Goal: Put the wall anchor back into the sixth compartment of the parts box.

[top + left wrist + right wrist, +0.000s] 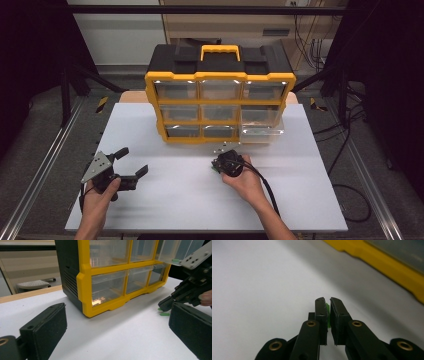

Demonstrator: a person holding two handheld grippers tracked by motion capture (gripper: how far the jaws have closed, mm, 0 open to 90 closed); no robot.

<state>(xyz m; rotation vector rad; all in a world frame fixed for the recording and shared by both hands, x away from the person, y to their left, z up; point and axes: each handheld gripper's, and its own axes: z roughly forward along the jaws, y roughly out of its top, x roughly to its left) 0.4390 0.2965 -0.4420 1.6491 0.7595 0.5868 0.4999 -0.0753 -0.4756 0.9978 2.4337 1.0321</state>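
Right gripper clamped on a small green piece, low over the white table, just near of the yellow drawer cabinet. Left gripper at near left, jaws wide apart, empty. Another green piece lies on the table by the right gripper.

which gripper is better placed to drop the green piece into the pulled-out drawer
Right. The right gripper already pinches the green piece just before the open drawer. The left gripper is open, holding nothing, farther off.

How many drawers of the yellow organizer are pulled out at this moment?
1. The drawer at the right end of the lower rows sticks out from the yellow organizer, above the right claw. The other drawers sit flush.
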